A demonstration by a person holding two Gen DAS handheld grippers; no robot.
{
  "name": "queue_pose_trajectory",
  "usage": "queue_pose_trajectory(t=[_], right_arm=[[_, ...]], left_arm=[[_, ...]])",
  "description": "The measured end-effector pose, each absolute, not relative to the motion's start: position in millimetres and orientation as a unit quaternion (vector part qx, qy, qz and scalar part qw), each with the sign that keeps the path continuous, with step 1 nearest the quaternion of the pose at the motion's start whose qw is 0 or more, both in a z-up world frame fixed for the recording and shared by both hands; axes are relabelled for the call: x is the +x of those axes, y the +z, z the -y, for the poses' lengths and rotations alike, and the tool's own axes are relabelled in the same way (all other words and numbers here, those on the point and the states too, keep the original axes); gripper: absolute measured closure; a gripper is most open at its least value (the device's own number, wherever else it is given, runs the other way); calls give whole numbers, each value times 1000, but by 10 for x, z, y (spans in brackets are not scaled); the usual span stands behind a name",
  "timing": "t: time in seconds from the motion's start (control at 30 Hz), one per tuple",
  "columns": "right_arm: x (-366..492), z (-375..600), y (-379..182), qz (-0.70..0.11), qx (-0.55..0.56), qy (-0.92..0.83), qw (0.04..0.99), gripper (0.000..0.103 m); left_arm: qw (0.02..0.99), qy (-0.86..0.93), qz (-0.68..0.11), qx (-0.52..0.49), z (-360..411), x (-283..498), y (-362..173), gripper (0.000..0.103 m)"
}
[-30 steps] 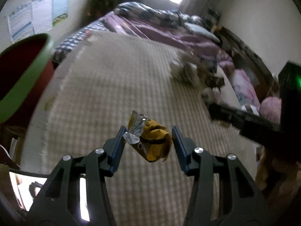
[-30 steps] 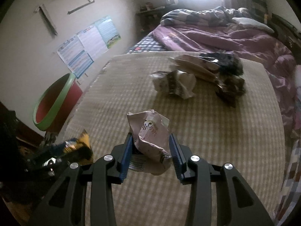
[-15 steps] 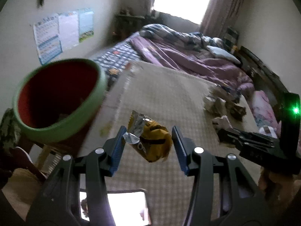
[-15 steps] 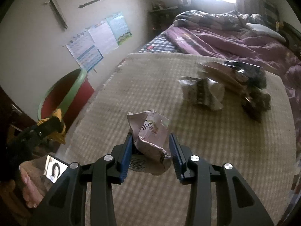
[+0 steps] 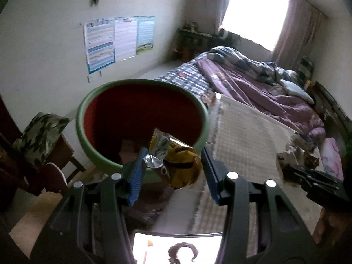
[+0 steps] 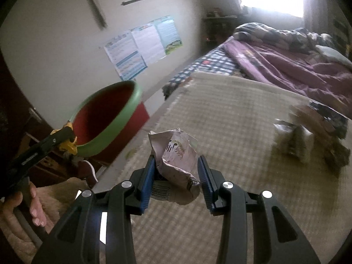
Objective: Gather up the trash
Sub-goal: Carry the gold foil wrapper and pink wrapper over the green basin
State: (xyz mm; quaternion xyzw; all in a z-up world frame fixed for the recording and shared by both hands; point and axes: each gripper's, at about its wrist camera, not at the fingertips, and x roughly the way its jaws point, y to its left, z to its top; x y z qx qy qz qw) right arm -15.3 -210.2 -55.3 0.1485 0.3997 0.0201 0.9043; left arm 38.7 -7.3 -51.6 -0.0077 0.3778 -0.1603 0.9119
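Note:
My left gripper (image 5: 173, 172) is shut on a crumpled yellow and silver snack wrapper (image 5: 176, 160), held over the near rim of a red bin with a green rim (image 5: 143, 123). In the right wrist view the same left gripper (image 6: 66, 140) shows at the bin's (image 6: 105, 118) edge with the yellow wrapper (image 6: 68, 147). My right gripper (image 6: 176, 173) is shut on a crumpled pale pink wrapper (image 6: 173, 156) above the checked beige blanket (image 6: 231, 118). More trash (image 6: 308, 136) lies in a blurred pile on the blanket at the right.
A bed with purple covers (image 5: 253, 81) runs along the back. Posters (image 5: 116, 41) hang on the left wall. A chair with a camouflage cushion (image 5: 39, 134) stands left of the bin. A lit phone screen (image 5: 176, 248) lies below my left gripper. A person's hand (image 6: 19, 204) holds the left gripper's handle.
Both grippers have swung left towards the bin, each keeping its wrapper. The bin has come from the left edge to the centre of the left wrist view. The trash pile has slid right.

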Motion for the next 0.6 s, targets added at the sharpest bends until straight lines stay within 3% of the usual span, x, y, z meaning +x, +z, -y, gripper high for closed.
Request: queue_pose_trajectory(t=[0.6], right_arm=[[94,1797,-606,-408,136,39,902,65]], left_arm=[[912,-140,-385,-18,-93,602,-642,55]])
